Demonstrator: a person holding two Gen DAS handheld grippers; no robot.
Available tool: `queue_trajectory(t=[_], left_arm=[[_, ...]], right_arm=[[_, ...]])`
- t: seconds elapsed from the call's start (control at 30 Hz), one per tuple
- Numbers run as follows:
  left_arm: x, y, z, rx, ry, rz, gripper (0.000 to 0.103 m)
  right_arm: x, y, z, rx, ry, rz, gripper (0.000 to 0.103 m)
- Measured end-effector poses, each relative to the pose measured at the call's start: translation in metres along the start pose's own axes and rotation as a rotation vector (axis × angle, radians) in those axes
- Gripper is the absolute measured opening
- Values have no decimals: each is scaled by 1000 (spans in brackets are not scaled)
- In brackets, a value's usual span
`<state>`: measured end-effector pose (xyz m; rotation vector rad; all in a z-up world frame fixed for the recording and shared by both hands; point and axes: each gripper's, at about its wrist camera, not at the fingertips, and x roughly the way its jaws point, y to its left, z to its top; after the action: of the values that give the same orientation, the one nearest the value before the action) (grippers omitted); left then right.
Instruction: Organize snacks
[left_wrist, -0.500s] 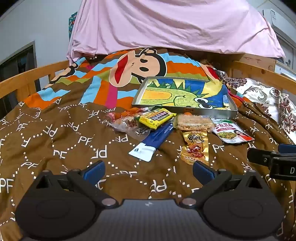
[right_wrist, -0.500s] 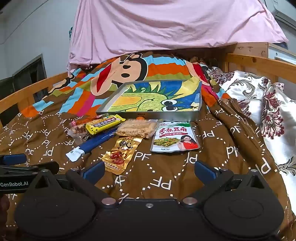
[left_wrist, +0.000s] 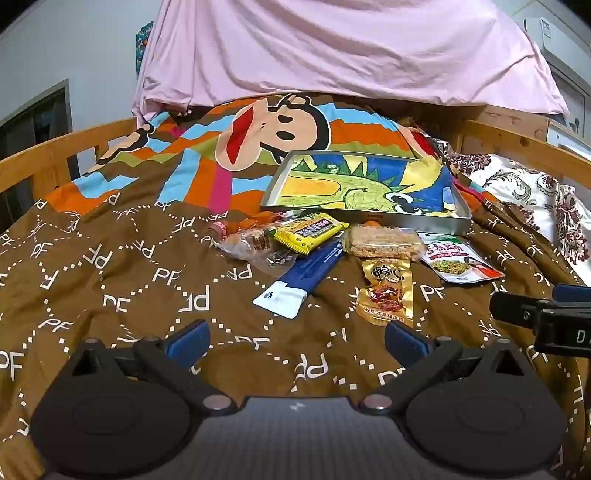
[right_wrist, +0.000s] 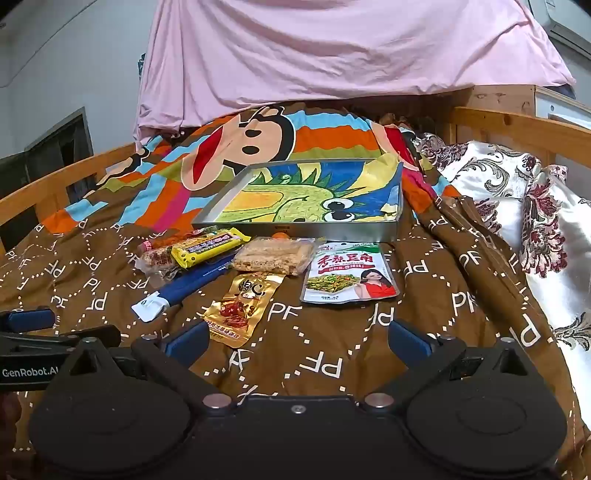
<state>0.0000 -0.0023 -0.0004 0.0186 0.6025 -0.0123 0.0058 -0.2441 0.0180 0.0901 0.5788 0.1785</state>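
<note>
Several snack packs lie on a brown blanket in front of a shallow metal tray with a dragon drawing inside. They include a yellow bar, a blue and white pack, a clear pack of crisp cake, a gold pouch and a green-topped pouch. My left gripper and right gripper are both open and empty, held low in front of the snacks.
Wooden bed rails run along both sides. A pink sheet hangs at the back. A floral white quilt lies at the right. The right gripper shows at the right edge of the left wrist view.
</note>
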Motion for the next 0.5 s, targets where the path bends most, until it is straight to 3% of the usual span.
queue_trajectory(t=[0.5], left_arm=[[1, -1, -1, -10, -2, -7, 103]], right_arm=[[1, -1, 0, 2, 3, -17, 102]])
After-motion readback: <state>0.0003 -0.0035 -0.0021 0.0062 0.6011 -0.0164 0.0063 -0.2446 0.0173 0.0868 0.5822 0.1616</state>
